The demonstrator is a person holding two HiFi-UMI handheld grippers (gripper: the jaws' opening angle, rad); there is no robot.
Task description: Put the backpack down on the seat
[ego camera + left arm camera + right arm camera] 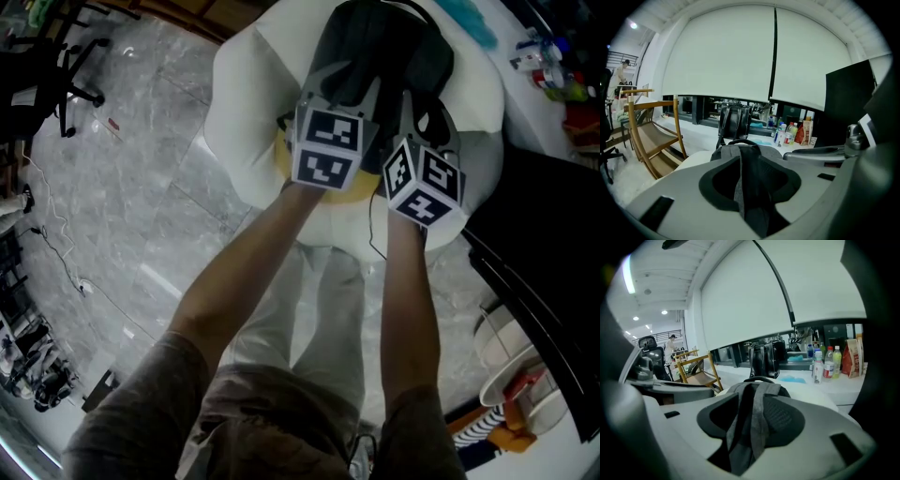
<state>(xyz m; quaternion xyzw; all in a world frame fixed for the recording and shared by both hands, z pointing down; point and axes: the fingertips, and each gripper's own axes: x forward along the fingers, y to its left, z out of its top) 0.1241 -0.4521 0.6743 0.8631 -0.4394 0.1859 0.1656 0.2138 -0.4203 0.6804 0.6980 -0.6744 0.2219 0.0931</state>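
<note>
The left gripper (349, 94) and right gripper (422, 120) each have their jaws spread, with a flat, woven grey shoulder strap (749, 187) lying slack between them, unpinched; the letting-go step seems in hand, and next both should draw back without snagging the webbing. Beyond, the soft dark-grey backpack (384, 47) sits slumped on the rounded, smooth white seat (248, 131); farther off stands a glossy black bag (735, 121).

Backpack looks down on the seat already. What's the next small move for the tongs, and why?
Probably draw both tongs straight back, off the straps. The backpack already rests on the white seat. A grey strap lies loose between the parted jaws of the left tongs, and another strap between those of the right tongs, so nothing seems left to hold.
</note>
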